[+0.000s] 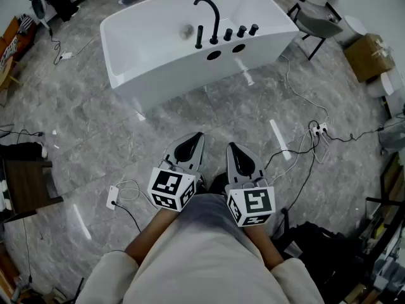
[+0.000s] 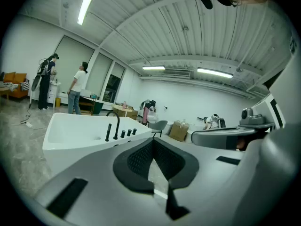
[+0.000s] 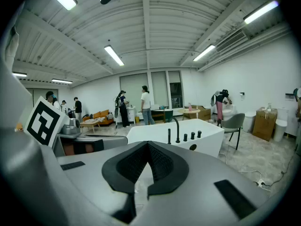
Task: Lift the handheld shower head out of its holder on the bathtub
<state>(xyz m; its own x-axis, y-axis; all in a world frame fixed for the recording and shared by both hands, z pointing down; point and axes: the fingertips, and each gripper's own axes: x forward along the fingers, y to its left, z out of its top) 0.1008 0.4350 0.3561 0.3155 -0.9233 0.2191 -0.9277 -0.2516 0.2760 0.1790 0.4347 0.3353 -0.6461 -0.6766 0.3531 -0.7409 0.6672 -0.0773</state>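
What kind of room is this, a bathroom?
Probably a workshop or test hall, not a bathroom: the white bathtub stands alone on an open floor, loose cables trail past it, and a cardboard box sits nearby.

Grey stone-tile floor (image 1: 95, 125). White bathtub (image 1: 190, 75) stands on it. Loose cables (image 1: 297, 94) and power strip (image 1: 318, 130) at right; chair (image 1: 316, 24) and cardboard box (image 1: 370, 56) beyond.

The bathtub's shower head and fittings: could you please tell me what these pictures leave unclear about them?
- Holder: too small beneath the shower head, every view.
- Spray face: too small, every view.
- Knobs: markings too small, every view.
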